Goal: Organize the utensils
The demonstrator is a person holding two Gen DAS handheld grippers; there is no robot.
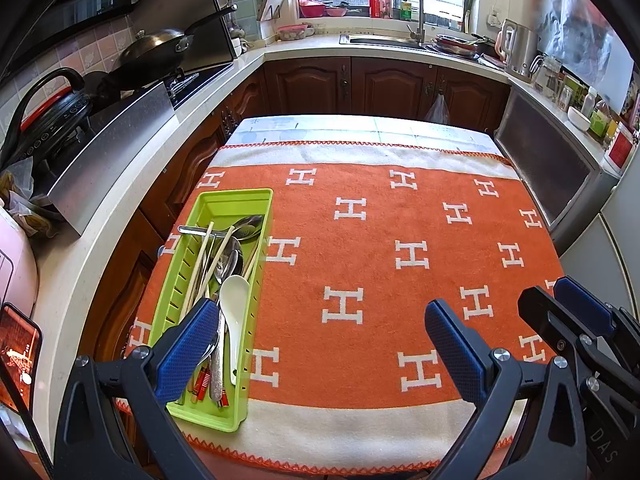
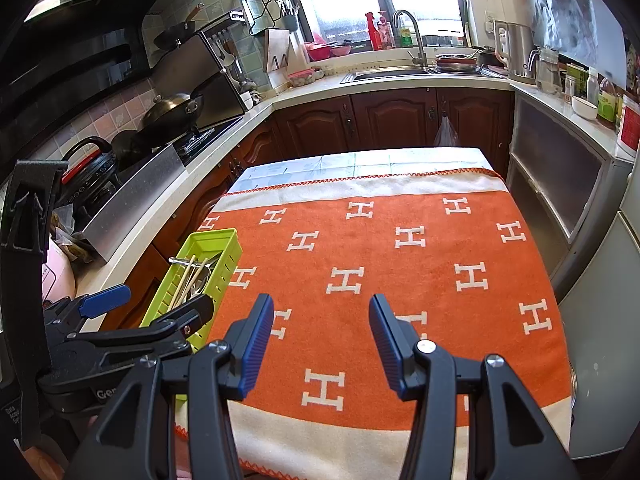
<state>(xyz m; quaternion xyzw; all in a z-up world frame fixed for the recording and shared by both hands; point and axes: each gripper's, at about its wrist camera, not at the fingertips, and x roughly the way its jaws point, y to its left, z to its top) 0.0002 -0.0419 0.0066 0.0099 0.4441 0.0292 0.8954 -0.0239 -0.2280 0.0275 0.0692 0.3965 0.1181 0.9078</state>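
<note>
Orange blanket [image 1: 400,280] bears one green tray [image 1: 224,280], perhaps six utensils [image 1: 224,264].

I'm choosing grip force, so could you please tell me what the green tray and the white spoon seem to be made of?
Green tray: apparently moulded plastic, uniform glossy colour, slotted walls. White spoon: smooth glossy white, plastic or ceramic; cannot tell which.

Table [image 1: 360,128] — orange blanket [image 1: 380,240] on it, green tray [image 1: 262,240] atop.

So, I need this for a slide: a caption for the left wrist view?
Open left gripper above orange H-patterned blanket, beside green plastic tray of mixed utensils.
</note>
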